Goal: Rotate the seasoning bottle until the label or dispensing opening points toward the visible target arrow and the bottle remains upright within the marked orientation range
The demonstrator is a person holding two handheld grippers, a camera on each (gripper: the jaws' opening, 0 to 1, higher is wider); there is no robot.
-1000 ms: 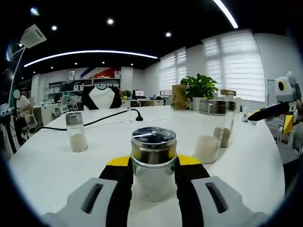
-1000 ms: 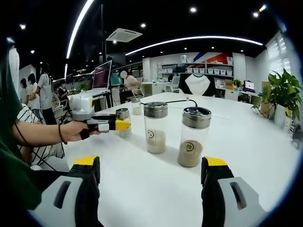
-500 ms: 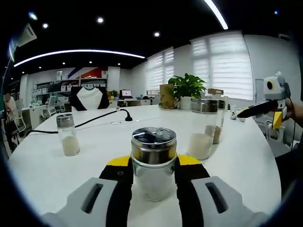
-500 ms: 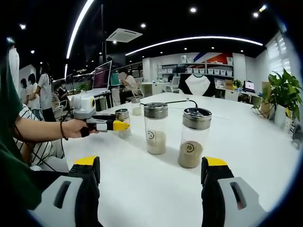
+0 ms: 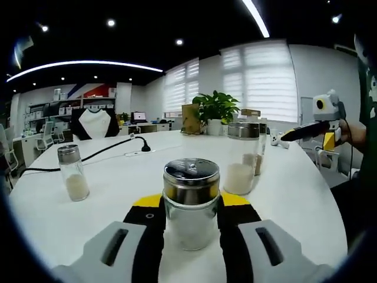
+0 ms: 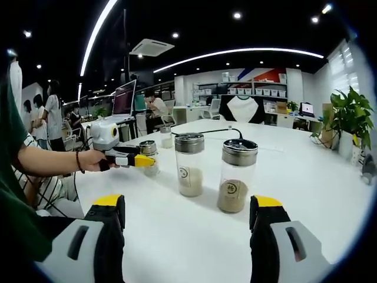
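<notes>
While the left gripper (image 5: 189,227) is clenched on the seasoning bottle (image 5: 191,200), which stands upright on the white bench (image 5: 118,183) at the 6 o'clock edge of the left gripper view, the turn looks under way at best: no target arrow or label is visible, so its heading cannot be judged. The right gripper (image 6: 185,236) hangs released, grasping nothing. Around stand a small shaker (image 5: 72,180) at 9 o'clock, two tall jars (image 6: 189,164) and (image 6: 236,175), a black cable (image 5: 112,150) and a potted plant (image 5: 216,109). Nothing crowds the bottle; the jars at 2 o'clock stand apart.
</notes>
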